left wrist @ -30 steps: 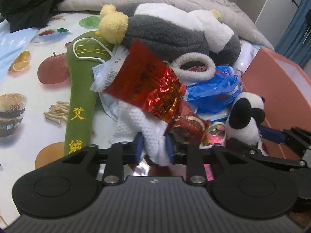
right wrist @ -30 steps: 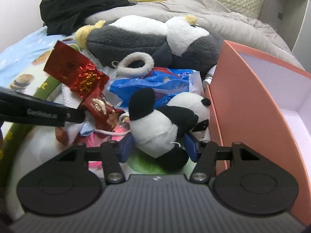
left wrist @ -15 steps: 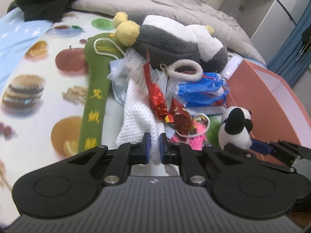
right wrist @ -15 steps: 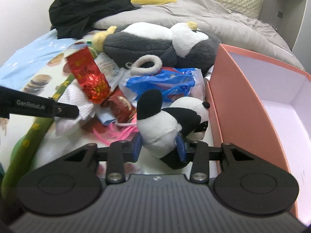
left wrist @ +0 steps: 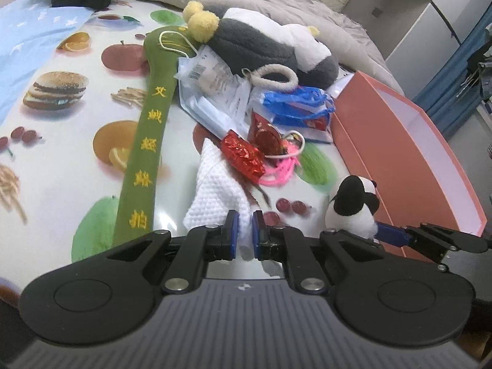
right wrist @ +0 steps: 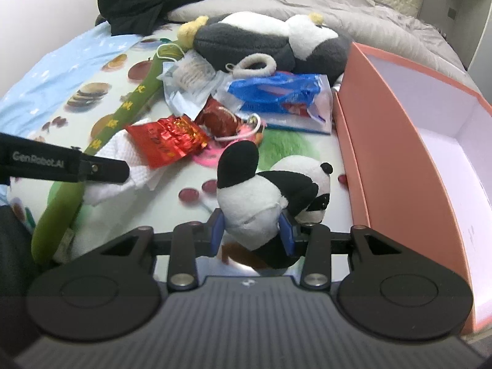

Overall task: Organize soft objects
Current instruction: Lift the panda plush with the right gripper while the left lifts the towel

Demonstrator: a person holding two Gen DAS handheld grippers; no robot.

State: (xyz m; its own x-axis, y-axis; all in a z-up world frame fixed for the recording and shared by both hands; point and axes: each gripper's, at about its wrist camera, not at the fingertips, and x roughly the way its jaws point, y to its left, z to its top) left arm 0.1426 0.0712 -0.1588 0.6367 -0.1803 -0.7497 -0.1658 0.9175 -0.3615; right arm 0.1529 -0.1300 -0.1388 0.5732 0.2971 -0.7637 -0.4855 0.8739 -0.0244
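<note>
Right wrist view: right gripper (right wrist: 252, 230) clamped on the small panda plush (right wrist: 270, 190), lifted just left of the pink box (right wrist: 384, 141); light and squashy, best held around its body. Left gripper (left wrist: 244, 233) pinches the white waffle cloth (left wrist: 220, 196), limp and light, farther left of the box.

**Counting the things on the bed**

There are two grippers: the left gripper (left wrist: 245, 227) and the right gripper (right wrist: 252, 230). There are two panda toys, one big panda (right wrist: 270, 41) and one small panda (right wrist: 270, 187). There is one white cloth (left wrist: 220, 196), one long green cushion (left wrist: 147, 141), one shiny red packet (right wrist: 169, 141), one blue bag (right wrist: 276, 92) and one pink box (right wrist: 399, 141).
</note>
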